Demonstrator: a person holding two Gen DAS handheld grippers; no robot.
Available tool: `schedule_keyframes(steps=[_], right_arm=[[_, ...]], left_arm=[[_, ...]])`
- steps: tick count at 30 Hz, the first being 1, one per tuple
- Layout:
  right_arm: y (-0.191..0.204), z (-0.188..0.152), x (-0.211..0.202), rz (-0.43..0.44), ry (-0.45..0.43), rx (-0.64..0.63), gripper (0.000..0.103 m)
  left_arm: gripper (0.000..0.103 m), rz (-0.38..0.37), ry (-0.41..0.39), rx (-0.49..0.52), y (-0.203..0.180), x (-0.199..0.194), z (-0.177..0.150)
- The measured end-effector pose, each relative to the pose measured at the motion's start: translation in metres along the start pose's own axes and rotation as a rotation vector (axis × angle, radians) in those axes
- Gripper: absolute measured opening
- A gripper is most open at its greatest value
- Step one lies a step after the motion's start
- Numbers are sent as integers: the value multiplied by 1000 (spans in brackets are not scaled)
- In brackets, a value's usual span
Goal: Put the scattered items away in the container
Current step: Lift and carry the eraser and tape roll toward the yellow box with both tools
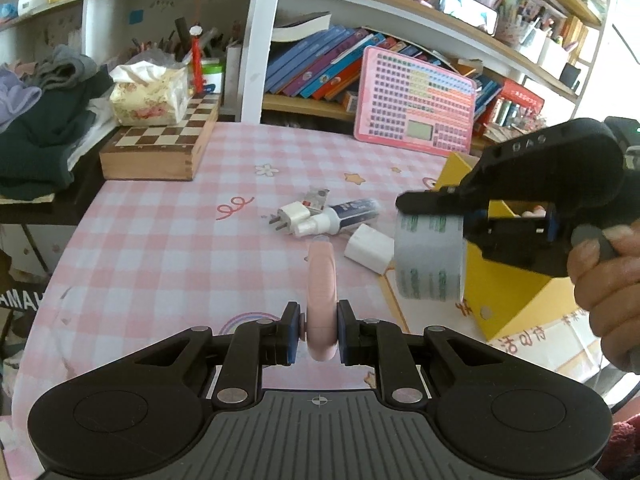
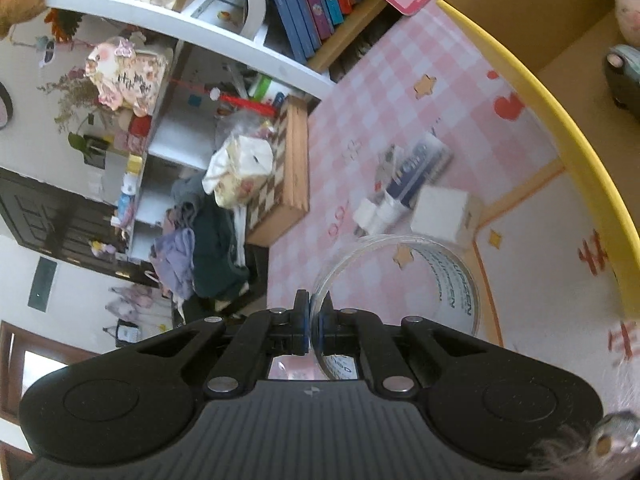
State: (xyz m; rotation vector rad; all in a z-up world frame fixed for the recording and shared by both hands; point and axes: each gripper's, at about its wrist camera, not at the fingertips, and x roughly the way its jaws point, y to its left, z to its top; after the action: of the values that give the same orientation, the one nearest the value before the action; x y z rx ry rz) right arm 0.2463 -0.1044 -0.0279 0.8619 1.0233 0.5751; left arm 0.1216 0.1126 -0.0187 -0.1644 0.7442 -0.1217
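Note:
My left gripper (image 1: 319, 334) is shut on a flat pink disc (image 1: 320, 280), held on edge above the pink checked tablecloth (image 1: 160, 248). To its right, my right gripper (image 1: 440, 212) is shut on the wall of a clear tape roll (image 1: 428, 260), which hangs in front of the yellow box (image 1: 516, 292). In the right wrist view that gripper (image 2: 316, 320) pinches the roll (image 2: 452, 280) beside the box's yellow rim (image 2: 560, 128). On the cloth lie a white plug (image 1: 292, 216), a tube (image 1: 348, 212), a small packet (image 1: 318, 198) and a white block (image 1: 370, 248).
A chessboard box (image 1: 160, 148) with a tissue pack (image 1: 148, 96) on it sits at the back left, beside piled clothes (image 1: 40, 120). A pink keypad toy (image 1: 416, 104) leans on the bookshelf. A person's hand (image 1: 608, 280) holds the right gripper. A dark item (image 2: 620, 76) lies in the box.

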Motion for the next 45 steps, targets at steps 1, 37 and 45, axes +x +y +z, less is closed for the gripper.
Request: schedule_keyframes(steps=[1,37,45], right_arm=[[1,-5,-2,-9,7,-12,4],[57,-141,-45,-381,59,-700,4],[56,-153,-64,-399,35,-709,4]], left_arm=[[17,-1,-3,1,-1,-3,-2],[17,-55,-105,7,-20,-92,-45],[17,-88,-102,17,-28,-97,-49]])
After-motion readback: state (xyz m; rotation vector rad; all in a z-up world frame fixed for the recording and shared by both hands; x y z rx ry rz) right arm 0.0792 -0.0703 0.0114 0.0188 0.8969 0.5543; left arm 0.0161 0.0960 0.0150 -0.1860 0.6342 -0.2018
